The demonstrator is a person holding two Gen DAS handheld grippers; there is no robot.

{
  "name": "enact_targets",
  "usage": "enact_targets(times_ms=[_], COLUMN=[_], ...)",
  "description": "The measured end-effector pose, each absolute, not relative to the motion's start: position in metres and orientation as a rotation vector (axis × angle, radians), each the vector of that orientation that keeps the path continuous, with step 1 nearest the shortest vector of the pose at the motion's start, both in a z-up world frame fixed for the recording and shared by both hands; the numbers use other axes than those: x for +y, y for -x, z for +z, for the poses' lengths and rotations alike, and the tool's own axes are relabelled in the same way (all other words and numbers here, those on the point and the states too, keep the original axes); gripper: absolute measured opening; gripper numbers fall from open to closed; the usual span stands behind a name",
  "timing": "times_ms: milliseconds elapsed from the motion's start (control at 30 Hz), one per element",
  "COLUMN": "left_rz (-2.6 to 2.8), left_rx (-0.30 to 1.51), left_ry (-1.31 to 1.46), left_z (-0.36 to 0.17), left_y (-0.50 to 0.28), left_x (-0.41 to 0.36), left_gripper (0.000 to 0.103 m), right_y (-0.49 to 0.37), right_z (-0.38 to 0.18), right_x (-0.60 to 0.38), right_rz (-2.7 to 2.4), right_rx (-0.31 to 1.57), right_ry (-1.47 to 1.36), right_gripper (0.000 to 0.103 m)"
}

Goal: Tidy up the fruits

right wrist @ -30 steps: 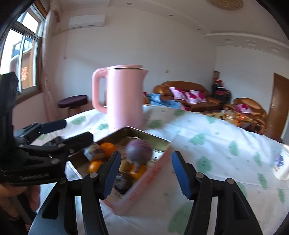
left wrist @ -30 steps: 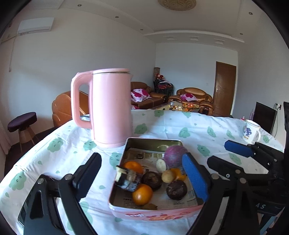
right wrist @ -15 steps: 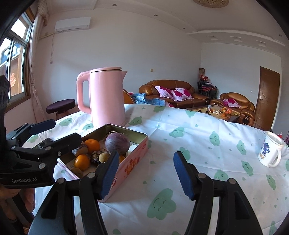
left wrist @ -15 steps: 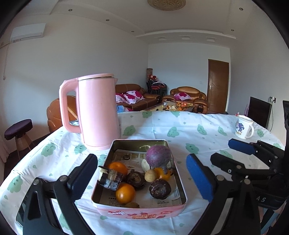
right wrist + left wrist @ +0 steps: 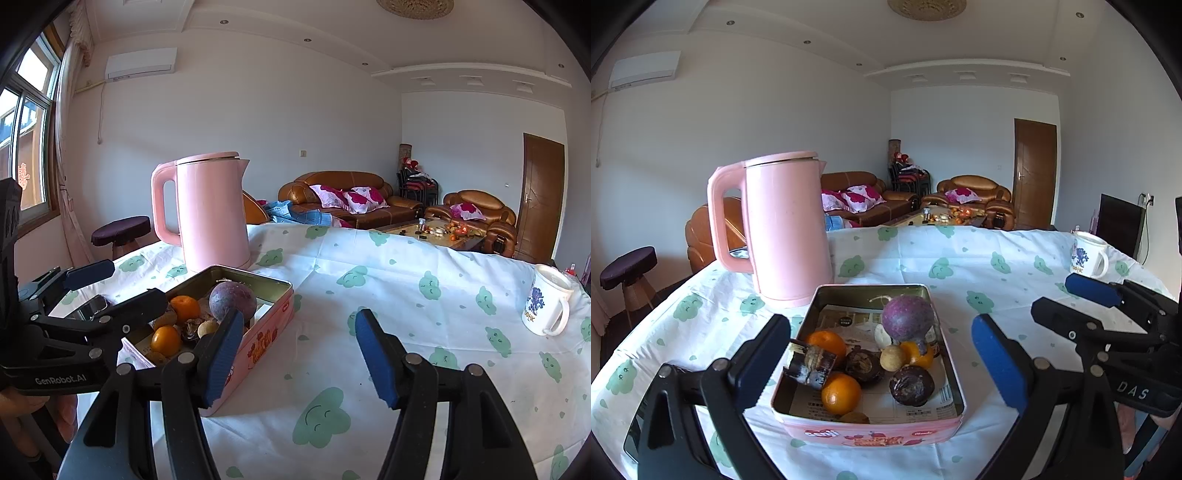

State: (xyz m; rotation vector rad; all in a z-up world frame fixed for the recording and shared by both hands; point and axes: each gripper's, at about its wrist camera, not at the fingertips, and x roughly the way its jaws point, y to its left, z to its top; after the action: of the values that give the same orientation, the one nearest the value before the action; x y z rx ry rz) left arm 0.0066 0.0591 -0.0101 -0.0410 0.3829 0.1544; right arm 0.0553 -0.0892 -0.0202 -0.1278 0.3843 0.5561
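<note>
One rectangular metal tin with pink printed sides point(image 5: 868, 430) sits on a desk covered by a white cloth patterned with green clouds point(image 5: 960, 258). Inside the tin lie three orange tangerines point(image 5: 841, 393), one large round purple fruit point(image 5: 908, 319) resting on top of the pile, two dark brown wrinkled round fruits point(image 5: 911, 384), one small tan round fruit point(image 5: 892, 357) and one short dark stick-like piece point(image 5: 809, 363). A few more items underneath are too hidden to count. One tall pink electric kettle point(image 5: 786, 229) stands just behind the tin. One white mug with a blue pattern point(image 5: 546, 301) stands well apart, at the far right edge of the desk.

Two sets of tongs are in view. The left tongs point(image 5: 875, 365) are spread wide on either side of the tin, released and touching nothing. The right tongs point(image 5: 299, 354) hover over bare cloth just right of the tin, released, with nothing between them.
</note>
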Motion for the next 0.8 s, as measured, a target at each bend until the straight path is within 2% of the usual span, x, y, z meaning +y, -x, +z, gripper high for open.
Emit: enact_targets(times_ms=[800], left_rz=[0.134], left_rx=[0.38], left_ry=[0.018], left_z=[-0.01], left_y=[-0.009], left_x=[0.05], left_gripper=[0.103], right_y=[-0.051], right_z=[-0.018], right_x=[-0.1], right_rz=[0.537], right_rx=[0.357], right_ry=[0.114], right_gripper=[0.065])
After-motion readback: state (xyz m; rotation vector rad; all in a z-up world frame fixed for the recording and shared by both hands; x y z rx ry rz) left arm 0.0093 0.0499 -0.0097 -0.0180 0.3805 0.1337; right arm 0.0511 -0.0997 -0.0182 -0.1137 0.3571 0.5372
